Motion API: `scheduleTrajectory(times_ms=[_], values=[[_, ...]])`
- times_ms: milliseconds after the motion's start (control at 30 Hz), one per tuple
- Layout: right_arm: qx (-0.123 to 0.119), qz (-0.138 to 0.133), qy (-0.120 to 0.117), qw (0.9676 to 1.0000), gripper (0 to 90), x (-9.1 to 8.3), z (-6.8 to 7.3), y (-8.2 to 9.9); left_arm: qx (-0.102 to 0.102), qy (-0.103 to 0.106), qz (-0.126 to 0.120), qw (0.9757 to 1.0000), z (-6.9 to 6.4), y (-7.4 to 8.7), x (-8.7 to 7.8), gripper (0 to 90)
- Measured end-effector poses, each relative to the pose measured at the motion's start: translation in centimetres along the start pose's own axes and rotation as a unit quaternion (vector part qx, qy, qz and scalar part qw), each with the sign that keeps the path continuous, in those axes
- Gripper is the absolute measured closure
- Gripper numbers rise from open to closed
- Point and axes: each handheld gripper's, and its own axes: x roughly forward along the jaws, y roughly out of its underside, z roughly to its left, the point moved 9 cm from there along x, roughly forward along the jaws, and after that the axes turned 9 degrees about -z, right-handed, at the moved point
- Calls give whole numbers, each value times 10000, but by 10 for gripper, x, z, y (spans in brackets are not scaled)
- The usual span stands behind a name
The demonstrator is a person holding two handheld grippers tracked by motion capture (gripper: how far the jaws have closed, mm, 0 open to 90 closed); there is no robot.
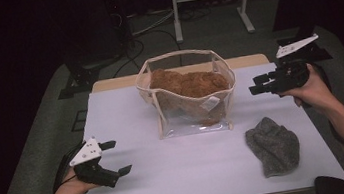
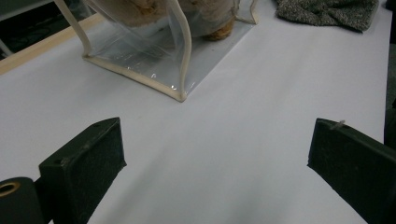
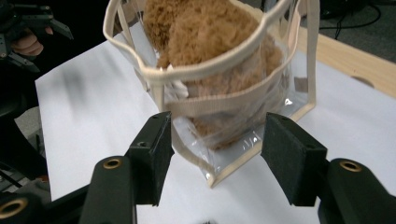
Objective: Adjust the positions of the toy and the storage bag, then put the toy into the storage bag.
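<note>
Hovering empty beside the clear bag (image 1: 187,97) of brown fleece (image 1: 188,82) – right gripper (image 1: 258,84) part-open, left gripper (image 1: 117,157) wide and idle – apparently lining up the grey cloth (image 1: 273,145) for packing

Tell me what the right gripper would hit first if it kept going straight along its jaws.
Probably the clear bag, at its near corner; the open right gripper points straight at it. Depth is uncertain.

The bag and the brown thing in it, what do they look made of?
The bag looks like clear glossy plastic film, with glints and creases, edged in cream fabric tape. The brown thing looks like fuzzy plush or fleece, matte and nubbly, perhaps a soft toy.
</note>
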Motion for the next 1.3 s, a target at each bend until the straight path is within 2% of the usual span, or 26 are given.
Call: scheduleTrajectory(times_ms=[133, 267, 400, 667, 1000, 1300], values=[[45, 18, -10, 10000, 411, -1, -1, 13, 40, -1, 64, 10000, 0, 1, 0, 31], [109, 25, -24, 9999, 409, 0, -1, 27, 39, 29, -43, 10000, -2, -4, 0, 30], [174, 86, -21, 9998, 405, 2, -1, 41, 30, 44, -22, 10000, 0, -2, 2, 30], [366, 14, -76, 9993, 392, 1, -3, 63, 5, 71, 5, 10000, -1, 0, 4, 30], [481, 36, 59, 9988, 384, -2, -6, 93, -9, 135, 86, 9999, -2, 5, 11, 30], [602, 2, 63, 9982, 381, -4, -7, 108, -40, 133, 112, 9998, -1, 7, 12, 30]])
